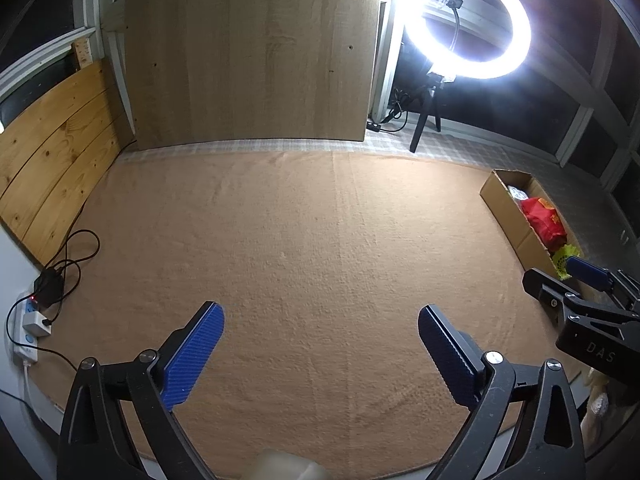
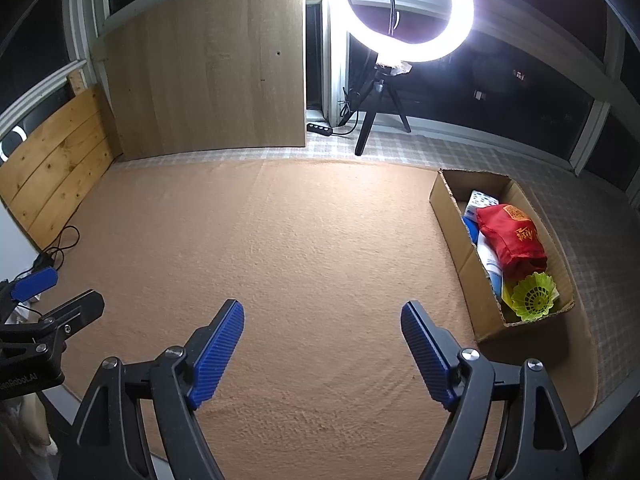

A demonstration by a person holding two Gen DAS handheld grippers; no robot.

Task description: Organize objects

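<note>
From my left wrist camera, my left gripper [image 1: 320,354] has its jaws wide apart with nothing between them, low over the soft tan blanket [image 1: 280,240]. The cardboard box [image 1: 516,220] sits far off at the right of the frame, with my right gripper [image 1: 576,280] near it.

From my right wrist camera, my right gripper [image 2: 322,346] also holds its jaws apart over the fuzzy blanket. The box [image 2: 452,216] lies just to the right of the jaws. Inside it I see a red bag [image 2: 510,236] and a yellow shuttlecock [image 2: 534,296]. A bright ring light [image 2: 408,12] glows at the top.
</note>
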